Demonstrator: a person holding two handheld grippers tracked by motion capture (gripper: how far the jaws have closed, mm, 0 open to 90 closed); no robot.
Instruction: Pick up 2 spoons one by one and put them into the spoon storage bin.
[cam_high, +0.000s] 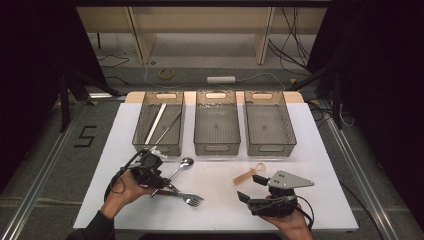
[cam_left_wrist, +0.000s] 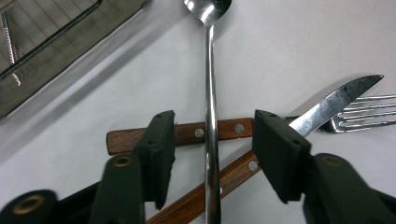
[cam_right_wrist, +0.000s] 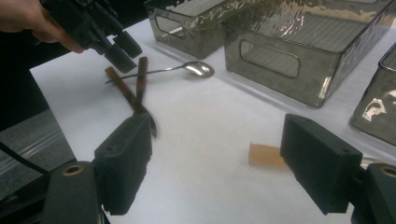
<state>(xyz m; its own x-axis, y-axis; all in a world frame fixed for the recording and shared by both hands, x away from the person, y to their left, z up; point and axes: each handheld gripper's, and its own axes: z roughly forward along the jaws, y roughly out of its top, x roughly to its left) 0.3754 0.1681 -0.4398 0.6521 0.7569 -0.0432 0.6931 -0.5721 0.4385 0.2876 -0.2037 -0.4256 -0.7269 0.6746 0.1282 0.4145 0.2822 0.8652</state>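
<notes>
Black jaws of the left gripper rise nearest the lens in the left gripper view, standing about half open on either side of the spoon; neither pad touches its steel handle. No earlier moment is on hand to compare. That spoon lies across 2 wooden handles: the knife, its serrated blade pointing to the upper right, and the fork, whose tines show past the blade. All 3 pieces rest on the white table, crossed in a small pile.

From the high view, the left hand comes in from the bottom left, wrist bent, and tips the left gripper down and to the right over the pile. Across the table, the right hand holds the right gripper low and level, well apart from the cutlery; its jaws stand wide open with nothing between them. A small tan plastic spoon lies just beyond its tips.

3 smoked plastic bins sit in a row at the far edge. The left bin holds long thin utensils; the middle bin and right bin look bare. On the floor at the left a "5" is taped.
</notes>
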